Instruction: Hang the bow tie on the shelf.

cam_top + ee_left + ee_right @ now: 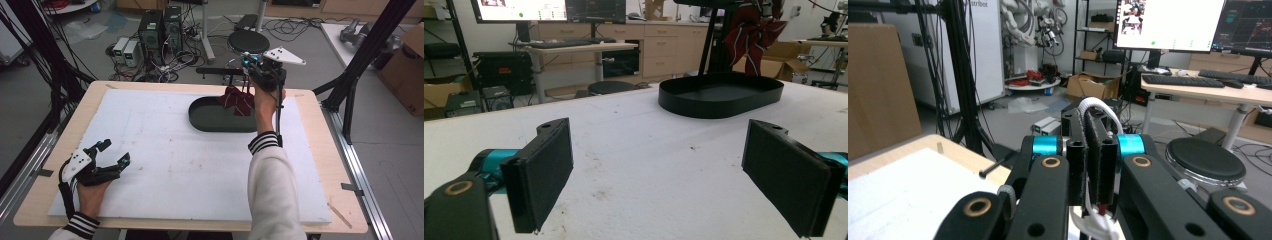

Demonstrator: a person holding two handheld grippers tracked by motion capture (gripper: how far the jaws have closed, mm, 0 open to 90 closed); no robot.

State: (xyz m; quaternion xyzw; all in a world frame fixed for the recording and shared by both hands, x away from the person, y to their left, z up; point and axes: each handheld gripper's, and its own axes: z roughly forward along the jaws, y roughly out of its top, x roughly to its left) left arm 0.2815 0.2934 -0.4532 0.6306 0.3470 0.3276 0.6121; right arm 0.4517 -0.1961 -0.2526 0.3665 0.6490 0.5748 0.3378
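A red cloth with white stripes (237, 100) hangs just over the far end of a black oval tray (200, 122). My right gripper (248, 75) holds it up from above. In the right gripper view that gripper (1093, 120) is shut on a white loop (1096, 103), with a bit of red below it. From the left gripper view the red cloth (751, 35) dangles above the tray (719, 107), which holds nothing else that I can see. My left gripper (116, 152) rests at the near left of the white board, and its pads (546, 170) stand wide apart with nothing between them.
A white foam board (165, 165) covers most of the wooden table. Black frame posts (360, 65) stand at the right edge. Beyond the far edge are a round black stool (249, 40), computer towers (160, 27) and cables on the floor.
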